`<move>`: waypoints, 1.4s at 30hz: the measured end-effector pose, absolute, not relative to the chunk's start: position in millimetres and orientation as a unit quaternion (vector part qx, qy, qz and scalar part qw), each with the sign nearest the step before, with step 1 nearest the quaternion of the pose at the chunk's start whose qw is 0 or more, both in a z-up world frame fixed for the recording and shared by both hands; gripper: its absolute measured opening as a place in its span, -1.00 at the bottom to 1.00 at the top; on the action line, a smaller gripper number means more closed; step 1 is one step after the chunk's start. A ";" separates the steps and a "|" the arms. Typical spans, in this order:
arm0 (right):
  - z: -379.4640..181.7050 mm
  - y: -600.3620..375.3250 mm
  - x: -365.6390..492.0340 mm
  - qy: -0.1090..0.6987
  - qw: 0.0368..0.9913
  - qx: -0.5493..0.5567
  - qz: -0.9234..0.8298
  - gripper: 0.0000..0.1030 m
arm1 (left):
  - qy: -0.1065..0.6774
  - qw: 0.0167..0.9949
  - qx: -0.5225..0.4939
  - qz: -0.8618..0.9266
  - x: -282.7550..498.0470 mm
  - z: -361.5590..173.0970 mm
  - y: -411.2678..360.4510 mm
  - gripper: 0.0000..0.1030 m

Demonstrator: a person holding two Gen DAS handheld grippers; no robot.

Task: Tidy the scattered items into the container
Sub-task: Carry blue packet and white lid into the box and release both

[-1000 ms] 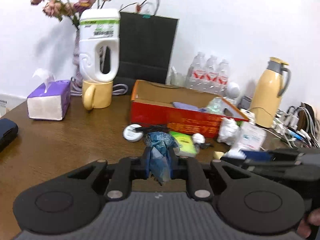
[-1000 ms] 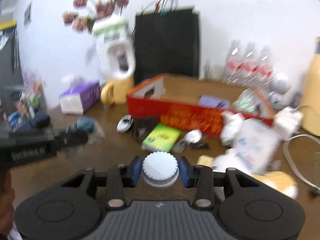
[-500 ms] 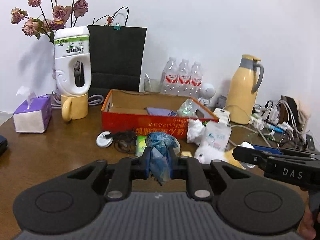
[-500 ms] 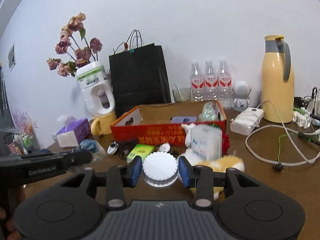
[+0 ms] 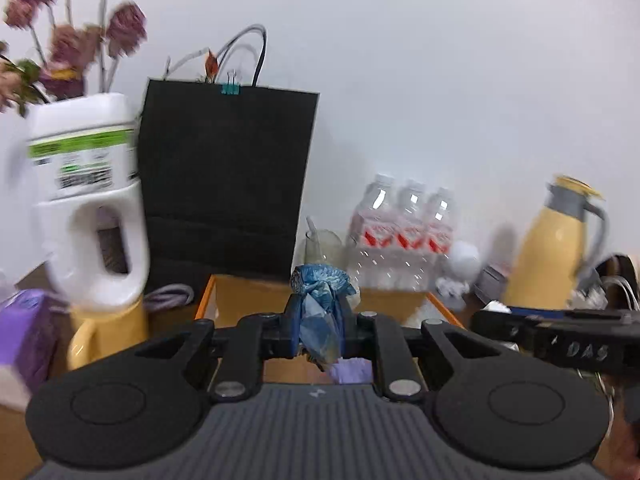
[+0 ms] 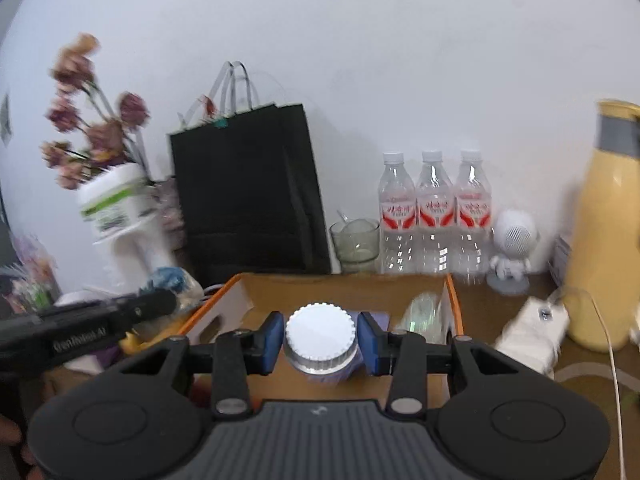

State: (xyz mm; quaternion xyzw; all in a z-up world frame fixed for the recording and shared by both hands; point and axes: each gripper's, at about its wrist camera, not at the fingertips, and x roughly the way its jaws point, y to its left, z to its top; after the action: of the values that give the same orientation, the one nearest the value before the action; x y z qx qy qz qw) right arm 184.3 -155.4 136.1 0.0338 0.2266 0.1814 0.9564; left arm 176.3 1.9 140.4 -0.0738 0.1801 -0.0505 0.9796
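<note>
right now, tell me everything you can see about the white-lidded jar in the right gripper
The jar is small and round, topped by a white lid with a ribbed, notched edge and a silvery band below it. Its lower body looks pale purple, though little of it shows. It stands upright, lid toward the camera, clamped from both sides by the blue pads of the right gripper. It hangs over the open cardboard box, touching nothing but the pads as far as can be seen.

Both tools clamped (left (image 5: pixel 319 330), right (image 6: pixel 320 338))
</note>
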 end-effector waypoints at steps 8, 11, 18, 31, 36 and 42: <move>137.4 -127.4 338.3 0.353 0.921 0.001 0.163 -0.24 | 0.350 0.928 -0.116 -0.060 329.7 127.3 21.7 -0.66; 110.2 -124.9 379.8 0.410 0.901 0.013 0.143 -0.24 | 0.409 0.904 -0.120 -0.035 369.3 97.6 31.8 -0.67; 56.9 -113.5 436.0 0.518 0.849 -0.007 0.102 -0.24 | 0.498 0.857 -0.127 -0.034 413.5 52.1 24.7 -0.67; 83.5 -107.4 429.3 0.547 0.832 -0.017 0.089 -0.02 | 0.521 0.850 -0.077 -0.022 396.1 97.0 16.4 -0.01; 140.1 -114.1 399.0 0.518 0.850 -0.017 0.095 0.14 | 0.504 0.862 -0.058 -0.007 364.3 145.6 19.4 0.56; 187.7 -118.6 349.4 0.494 0.863 -0.020 0.105 0.34 | 0.487 0.873 -0.030 -0.018 315.9 187.5 14.6 0.73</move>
State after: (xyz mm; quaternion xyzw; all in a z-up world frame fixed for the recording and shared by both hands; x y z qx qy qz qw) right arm 349.4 -118.6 187.7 -0.0195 0.4945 0.1045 0.8627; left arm 315.9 14.6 187.5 -0.0305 0.4870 -0.0178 0.8727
